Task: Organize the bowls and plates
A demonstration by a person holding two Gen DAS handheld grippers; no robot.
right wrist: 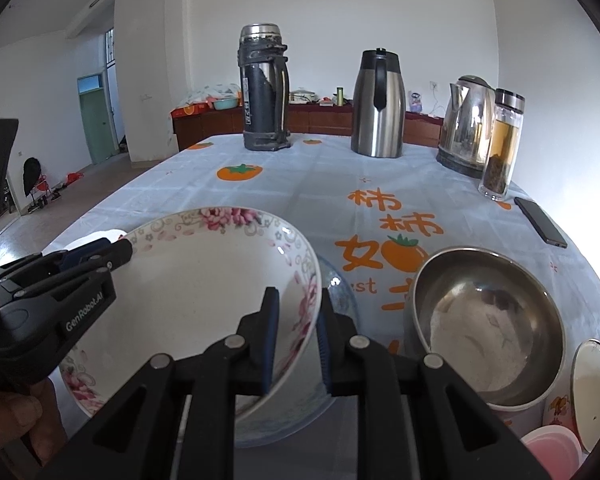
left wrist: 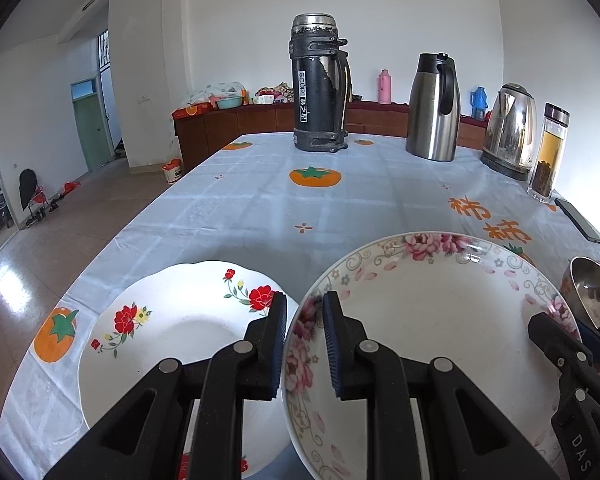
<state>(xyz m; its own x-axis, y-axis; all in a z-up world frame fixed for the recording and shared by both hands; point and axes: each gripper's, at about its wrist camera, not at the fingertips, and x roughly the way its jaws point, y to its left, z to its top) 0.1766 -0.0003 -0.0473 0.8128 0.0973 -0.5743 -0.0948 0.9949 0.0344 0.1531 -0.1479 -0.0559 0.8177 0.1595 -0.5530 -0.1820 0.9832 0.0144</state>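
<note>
Persimmon-print tablecloth (left wrist: 340,208): left gripper (left wrist: 305,344) and right gripper (right wrist: 298,344) each clamp opposite rims of pink-flowered bowl (right wrist: 204,288); red-flowered plate (left wrist: 172,320) beside it.

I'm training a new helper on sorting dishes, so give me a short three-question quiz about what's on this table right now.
1. True or false: the left gripper and the right gripper both clamp the rim of the pink-flowered bowl.
2. Which stands just right of that bowl in the right wrist view? A) steel bowl B) frying pan C) cutting board
3. Fill in: the white plate left of the bowl in the left wrist view bears ____ flowers.
Key: 1 true; 2 A; 3 red.
</note>
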